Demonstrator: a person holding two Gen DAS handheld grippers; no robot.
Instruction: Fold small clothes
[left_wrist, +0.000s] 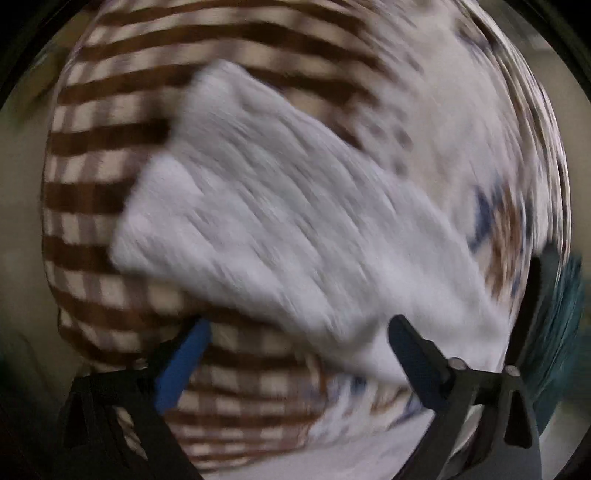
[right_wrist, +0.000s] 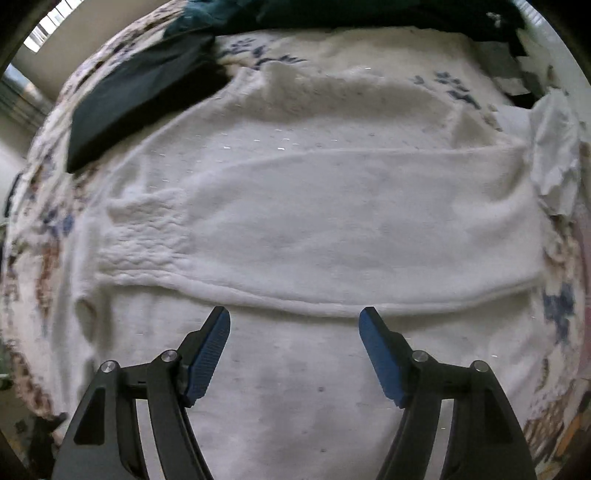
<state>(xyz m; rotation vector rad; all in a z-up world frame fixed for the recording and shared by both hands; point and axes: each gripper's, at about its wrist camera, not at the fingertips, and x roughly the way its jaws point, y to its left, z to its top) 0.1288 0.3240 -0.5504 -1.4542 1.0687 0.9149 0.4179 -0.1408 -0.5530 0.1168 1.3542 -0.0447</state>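
A white fuzzy sweater (right_wrist: 314, 229) lies spread flat on the patterned bed cover, one sleeve folded across its body with the ribbed cuff (right_wrist: 144, 236) at the left. My right gripper (right_wrist: 294, 317) is open and empty, hovering just above the sweater's lower part. In the blurred left wrist view a white ribbed sleeve or cuff end (left_wrist: 280, 221) lies over a brown-and-cream checked cloth (left_wrist: 103, 177). My left gripper (left_wrist: 299, 325) is open, its fingertips at the sleeve's near edge; whether it touches is unclear.
A folded dark teal garment (right_wrist: 140, 96) lies at the sweater's upper left. A crumpled white cloth (right_wrist: 554, 155) sits at the right edge. Dark clothing (right_wrist: 369, 14) lies along the far side. The floral bed cover (right_wrist: 557, 306) surrounds everything.
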